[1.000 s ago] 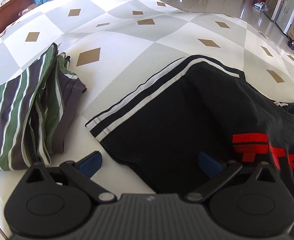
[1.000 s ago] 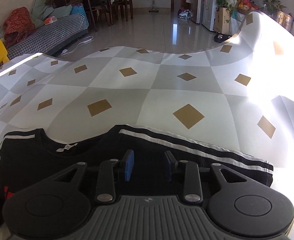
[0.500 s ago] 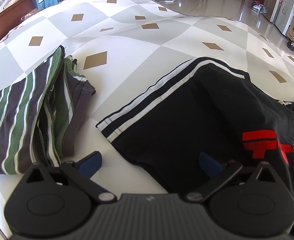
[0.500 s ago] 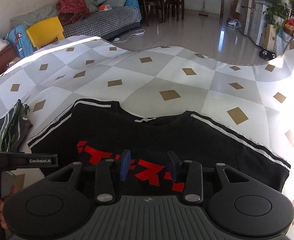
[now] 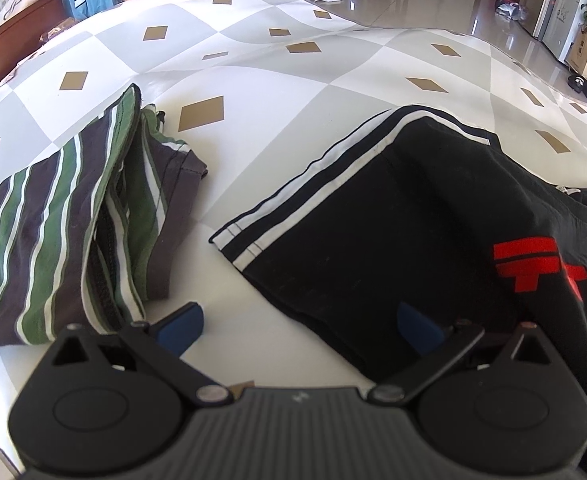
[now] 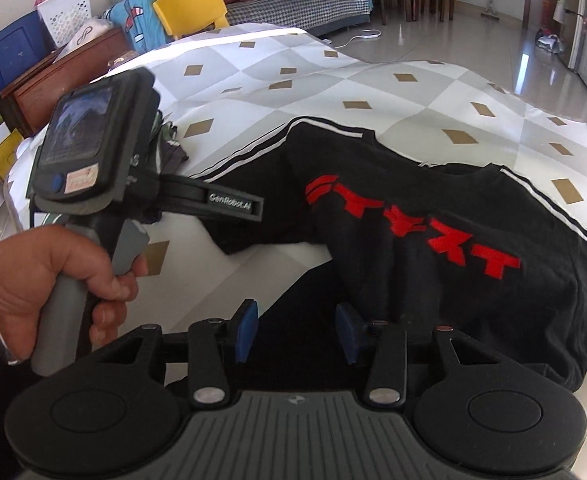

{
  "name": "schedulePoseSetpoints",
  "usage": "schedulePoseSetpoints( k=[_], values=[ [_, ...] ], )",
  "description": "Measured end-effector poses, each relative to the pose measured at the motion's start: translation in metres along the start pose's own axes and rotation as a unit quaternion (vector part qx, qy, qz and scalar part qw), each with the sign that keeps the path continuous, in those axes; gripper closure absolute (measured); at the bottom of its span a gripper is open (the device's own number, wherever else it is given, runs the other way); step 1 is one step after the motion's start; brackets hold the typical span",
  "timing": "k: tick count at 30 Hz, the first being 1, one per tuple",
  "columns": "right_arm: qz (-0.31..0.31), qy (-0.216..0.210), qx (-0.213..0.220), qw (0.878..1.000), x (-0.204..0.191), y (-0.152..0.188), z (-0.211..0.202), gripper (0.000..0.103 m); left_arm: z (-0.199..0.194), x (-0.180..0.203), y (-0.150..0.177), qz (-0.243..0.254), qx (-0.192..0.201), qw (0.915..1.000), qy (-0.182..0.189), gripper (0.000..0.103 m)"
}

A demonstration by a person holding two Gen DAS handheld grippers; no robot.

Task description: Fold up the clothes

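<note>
Our left gripper (image 5: 299, 326) hangs with its jaws spread wide and empty, one blue pad over bare table (image 5: 253, 76), the other over the hem of the black T-shirt (image 5: 413, 232). Our right gripper (image 6: 296, 330) has jaws partly apart; they have just been opening, and black cloth lies below the gap but we see no pad pressing on it.

The black T-shirt, red lettering up, lies face-up across the table from about twelve to three o'clock of the left jaws. Its white-striped sleeve (image 5: 333, 176) looks turned in over the body, though we cannot say for certain; the rest is spread and rumpled, so we judge the fold barely begun. The body remains to be doubled and squared.

At ten o'clock of the left jaws, well apart from the black shirt, a green-striped garment (image 5: 61, 236) sits folded, apparently finished. In the right view a hand (image 6: 53, 284) grips the left gripper's handle at nine o'clock.
</note>
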State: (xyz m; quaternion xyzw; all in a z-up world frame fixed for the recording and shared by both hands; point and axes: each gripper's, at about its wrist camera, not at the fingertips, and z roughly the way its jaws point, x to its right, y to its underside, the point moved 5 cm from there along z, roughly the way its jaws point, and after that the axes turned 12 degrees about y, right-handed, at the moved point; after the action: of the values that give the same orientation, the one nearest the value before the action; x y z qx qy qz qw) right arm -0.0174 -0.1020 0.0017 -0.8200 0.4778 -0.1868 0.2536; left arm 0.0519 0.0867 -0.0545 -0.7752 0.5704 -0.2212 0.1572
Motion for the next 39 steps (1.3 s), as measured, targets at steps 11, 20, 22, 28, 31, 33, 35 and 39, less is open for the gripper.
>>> schedulePoseSetpoints(
  k=[11, 20, 22, 28, 31, 33, 35, 39],
  values=[
    [-0.008, -0.004, -0.018, 1.000, -0.045, 0.031, 0.014, 0.055, -0.009, -0.006, 0.010, 0.003, -0.012, 0.9999, 0.005, 0.000],
    [-0.072, 0.069, 0.018, 0.995, -0.058, 0.041, 0.021, 0.056, -0.012, -0.009, 0.014, 0.005, -0.016, 0.9998, 0.011, 0.000],
    [-0.072, 0.069, 0.020, 0.995, -0.057, 0.041, 0.020, 0.062, -0.012, -0.009, 0.014, 0.006, -0.016, 0.9998, 0.011, 0.000],
    [-0.024, 0.048, 0.008, 0.999, -0.037, 0.033, 0.013, 0.081, -0.014, -0.011, 0.014, -0.001, -0.017, 0.9998, 0.010, 0.000],
    [0.013, 0.029, 0.020, 0.999, -0.023, 0.025, 0.000, 0.087, -0.017, -0.016, 0.014, -0.015, -0.014, 0.9998, 0.008, 0.000],
    [0.034, 0.015, 0.040, 0.998, -0.015, 0.019, -0.013, 0.087, -0.019, -0.016, 0.016, -0.018, -0.014, 0.9997, 0.012, 0.000],
    [0.052, 0.000, 0.061, 0.997, -0.007, 0.011, -0.026, 0.088, -0.023, -0.015, 0.018, -0.019, -0.014, 0.9995, 0.019, 0.000],
    [0.066, -0.026, 0.087, 0.994, 0.003, 0.003, -0.047, 0.092, -0.033, -0.009, 0.025, -0.032, -0.009, 0.9975, 0.062, 0.000]
  ],
)
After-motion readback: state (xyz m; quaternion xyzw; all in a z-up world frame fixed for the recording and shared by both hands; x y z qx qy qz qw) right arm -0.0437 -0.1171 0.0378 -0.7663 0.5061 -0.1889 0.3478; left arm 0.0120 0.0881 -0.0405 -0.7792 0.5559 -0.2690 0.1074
